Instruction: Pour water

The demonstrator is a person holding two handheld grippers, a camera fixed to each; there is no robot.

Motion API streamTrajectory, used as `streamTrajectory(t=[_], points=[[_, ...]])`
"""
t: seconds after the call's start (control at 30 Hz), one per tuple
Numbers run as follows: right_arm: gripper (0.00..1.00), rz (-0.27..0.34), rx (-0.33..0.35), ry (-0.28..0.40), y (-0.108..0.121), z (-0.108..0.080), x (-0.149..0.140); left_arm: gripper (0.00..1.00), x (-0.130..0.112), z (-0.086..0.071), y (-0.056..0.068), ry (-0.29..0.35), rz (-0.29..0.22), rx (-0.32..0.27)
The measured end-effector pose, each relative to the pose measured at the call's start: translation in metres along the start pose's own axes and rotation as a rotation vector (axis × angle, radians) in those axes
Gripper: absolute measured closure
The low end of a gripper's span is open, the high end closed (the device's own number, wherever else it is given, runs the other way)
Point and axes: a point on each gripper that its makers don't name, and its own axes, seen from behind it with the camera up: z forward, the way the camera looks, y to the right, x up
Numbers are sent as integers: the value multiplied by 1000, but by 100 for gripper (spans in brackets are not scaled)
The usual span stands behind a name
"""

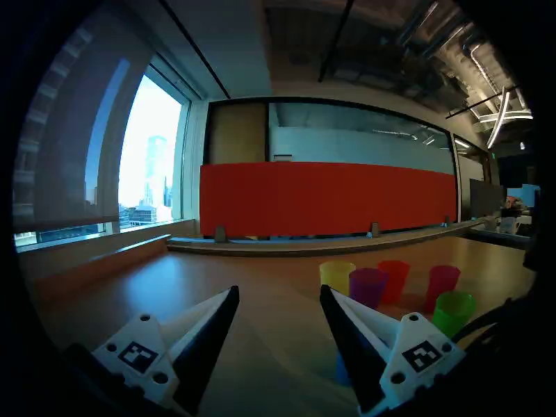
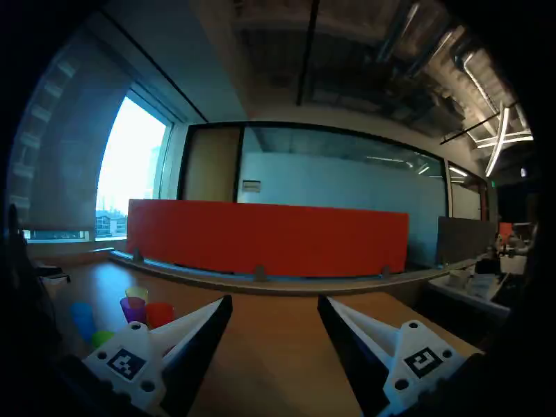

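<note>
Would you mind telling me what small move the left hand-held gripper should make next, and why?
Probably swing the left hand-held gripper slightly toward its right, to bring the purple cup between its jaws. They stand open and hold nothing, with bare table between them, while that cup stands off to the right in the left gripper view.

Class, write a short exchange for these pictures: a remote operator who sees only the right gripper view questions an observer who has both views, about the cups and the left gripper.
Operator: I count five cups low on my left. Are there any more?
Observer: Yes. The left gripper view has a pink cup standing to the right of the red cup.
Operator: Is the left gripper holding anything?
Observer: No. The left gripper is open, with nothing but bare tabletop between its fingers.
</note>
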Motion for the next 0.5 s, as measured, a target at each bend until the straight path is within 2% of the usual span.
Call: streamTrajectory(t=[0.27,0.5], points=[[5,45,-2,-4,11,-2,-3,14,0,0,0,1,-1,0],[5,41,-17,6,19,-3,1,14,0,0,-1,1,-1,4]])
